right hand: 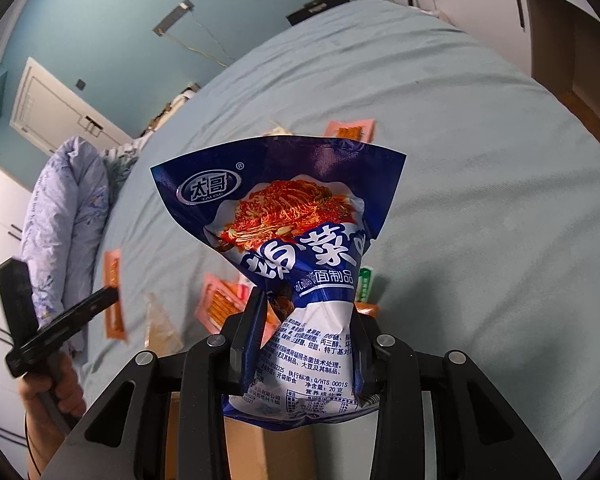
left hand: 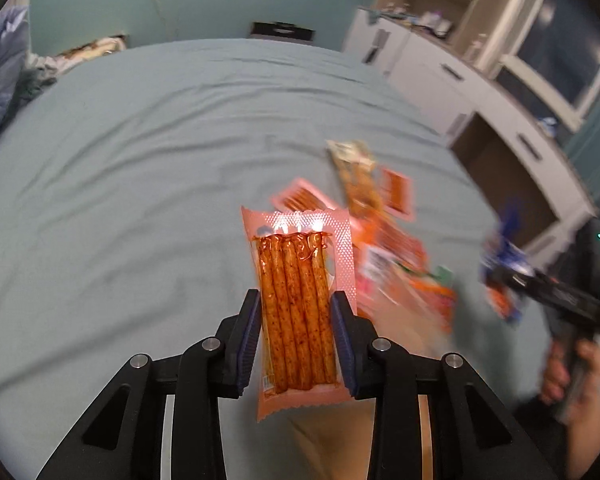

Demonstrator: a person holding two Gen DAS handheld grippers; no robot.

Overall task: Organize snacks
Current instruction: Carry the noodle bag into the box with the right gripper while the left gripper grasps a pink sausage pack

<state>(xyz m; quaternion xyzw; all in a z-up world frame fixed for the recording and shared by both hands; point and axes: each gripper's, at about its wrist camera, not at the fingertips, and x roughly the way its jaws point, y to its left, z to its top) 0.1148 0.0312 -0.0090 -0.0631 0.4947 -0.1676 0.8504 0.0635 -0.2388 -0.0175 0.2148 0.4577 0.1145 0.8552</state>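
Snacks: a pink pack of orange spicy sticks (left hand: 296, 312) sits upright between the left gripper (left hand: 296, 340) fingers, pads pressed on both long edges, lifted clear of the grey-blue bedsheet (left hand: 140, 184). Right gripper (right hand: 306, 344) pinches a blue-and-white kimchi-print snack bag (right hand: 296, 240) at its crumpled lower half, bag held above the bed. Loose packets (left hand: 384, 232) lie in a blurred heap on the sheet just beyond the stick pack. Cardboard box (right hand: 260, 452) edge shows below the right gripper.
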